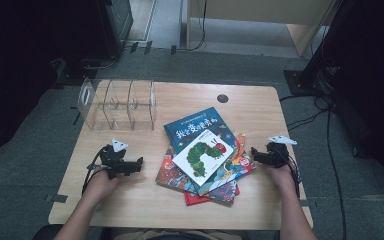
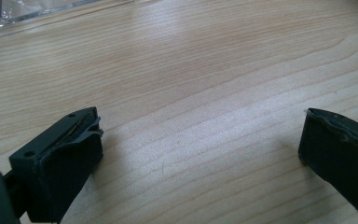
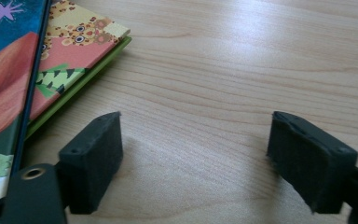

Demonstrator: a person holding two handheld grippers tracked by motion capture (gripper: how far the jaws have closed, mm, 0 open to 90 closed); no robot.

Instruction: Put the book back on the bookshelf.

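Several picture books [image 1: 202,155] are lying stacked between both grippers, just beside the right gripper [image 1: 258,155]; a clear divided rack [image 1: 117,105] is standing beyond the left gripper [image 1: 136,165]. Both are gaping, holding nothing.

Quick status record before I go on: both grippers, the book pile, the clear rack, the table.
left gripper: open, nothing between its fingers, over bare wood left of the books
right gripper: open, nothing held, at the right edge of the pile
book pile: several picture books stacked askew, lying flat at table centre
top book: white cover with a green caterpillar
blue book: under the top book, sticking out toward the rack
clear rack: transparent divider stand, back left, slots hold nothing
table: light wood
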